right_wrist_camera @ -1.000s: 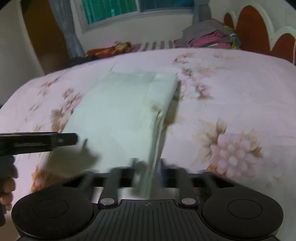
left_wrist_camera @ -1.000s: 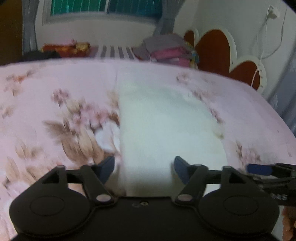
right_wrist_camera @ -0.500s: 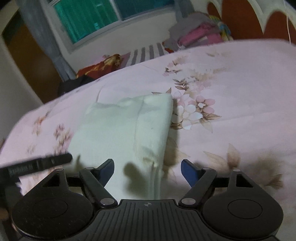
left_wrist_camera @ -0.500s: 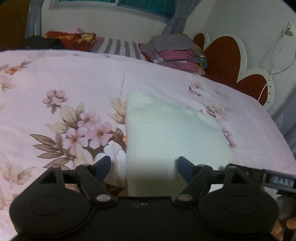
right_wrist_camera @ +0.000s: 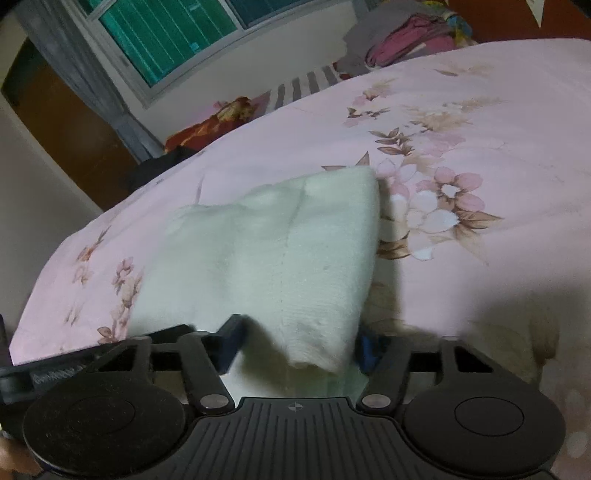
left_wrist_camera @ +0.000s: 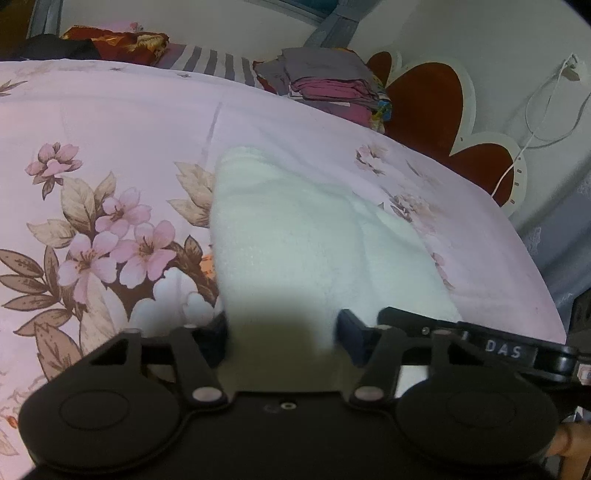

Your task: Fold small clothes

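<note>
A pale white knitted garment (left_wrist_camera: 295, 236) lies folded on the pink flowered bedsheet (left_wrist_camera: 110, 122). Its near edge passes between the fingers of my left gripper (left_wrist_camera: 282, 334), whose jaws stand apart around the cloth. In the right wrist view the same garment (right_wrist_camera: 266, 251) has its near right corner lifted between the fingers of my right gripper (right_wrist_camera: 299, 347), also apart with cloth between them. The right gripper's finger (left_wrist_camera: 461, 332) shows at the right of the left wrist view.
A stack of folded clothes (left_wrist_camera: 328, 85) sits at the far edge of the bed beside a red heart-shaped headboard (left_wrist_camera: 436, 110). A striped cloth (left_wrist_camera: 214, 64) and a red patterned cloth (left_wrist_camera: 122, 40) lie at the back. A window (right_wrist_camera: 177, 33) is behind.
Both grippers have moved closer over the garment's near edge. The right gripper, shut on the cloth a second ago, opened; both now straddle the lifted near edge, jaws somewhat narrower.
</note>
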